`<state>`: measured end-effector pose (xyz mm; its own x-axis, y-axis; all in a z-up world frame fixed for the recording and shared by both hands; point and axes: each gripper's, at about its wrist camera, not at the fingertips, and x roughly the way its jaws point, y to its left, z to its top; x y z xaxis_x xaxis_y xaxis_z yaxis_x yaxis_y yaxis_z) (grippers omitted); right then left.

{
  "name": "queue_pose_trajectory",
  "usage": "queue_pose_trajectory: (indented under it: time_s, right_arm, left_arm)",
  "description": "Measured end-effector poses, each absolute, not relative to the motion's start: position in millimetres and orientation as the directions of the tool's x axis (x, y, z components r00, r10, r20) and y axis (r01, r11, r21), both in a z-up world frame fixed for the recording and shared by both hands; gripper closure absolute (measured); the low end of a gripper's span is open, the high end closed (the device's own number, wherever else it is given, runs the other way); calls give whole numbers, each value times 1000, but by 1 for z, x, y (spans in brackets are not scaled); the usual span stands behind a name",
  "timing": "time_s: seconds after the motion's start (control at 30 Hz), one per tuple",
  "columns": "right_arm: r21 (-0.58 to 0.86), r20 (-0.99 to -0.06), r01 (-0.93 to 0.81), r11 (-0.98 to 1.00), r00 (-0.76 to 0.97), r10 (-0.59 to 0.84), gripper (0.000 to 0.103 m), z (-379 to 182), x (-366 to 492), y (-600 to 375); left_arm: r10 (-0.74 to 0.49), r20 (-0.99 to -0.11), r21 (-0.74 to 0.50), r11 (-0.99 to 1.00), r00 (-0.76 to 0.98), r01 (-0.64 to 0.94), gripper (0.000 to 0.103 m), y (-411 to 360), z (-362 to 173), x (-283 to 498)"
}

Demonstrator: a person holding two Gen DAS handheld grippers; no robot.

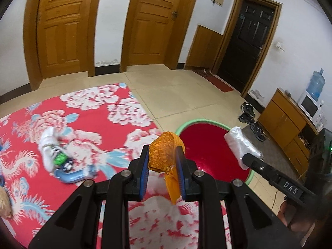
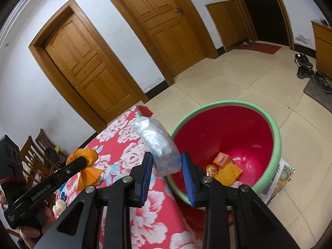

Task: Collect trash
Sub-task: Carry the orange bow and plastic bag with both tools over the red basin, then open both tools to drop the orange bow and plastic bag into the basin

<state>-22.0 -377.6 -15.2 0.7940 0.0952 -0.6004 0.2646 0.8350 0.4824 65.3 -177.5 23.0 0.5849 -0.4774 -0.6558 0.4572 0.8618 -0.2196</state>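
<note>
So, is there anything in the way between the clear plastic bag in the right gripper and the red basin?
Nothing visible. The clear plastic bag hangs beside the red basin's green rim, and the basin's mouth is open.

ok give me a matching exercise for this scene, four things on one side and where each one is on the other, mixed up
Things:
1. orange wrapper
2. clear bag
3. yellow box
4. shoes

Places:
A. on the tiled floor by the cabinet
B. in the left tool
C. at the bottom of the red tub
D. in the right tool

Pairs: 1-B, 2-D, 3-C, 4-A
</note>
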Motion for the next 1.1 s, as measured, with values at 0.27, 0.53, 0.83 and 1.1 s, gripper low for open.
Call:
queue_pose_trajectory:
  time_s: [0.27,0.53,0.83,1.1]
  right_arm:
    - [493,-631,322,808,772,77,71,-35,-23,-399]
    - [499,-656,370,784,752,63,71,-51,-23,-420]
    - [505,-677,417,756,734,48,70,-65,-24,-436]
    - [515,-683,442,734,729,40,69,-70,-26,-446]
  left_arm:
    - [-512,-674,-233,831,532,505,79,-212,6,73]
    - [-518,-701,-232,815,490,530,79,-241,-12,80]
    - [-523,-726,-228,796,447,560,79,-262,-28,84]
    - [-510,-745,-219,796,431,564,63,-271,-34,83]
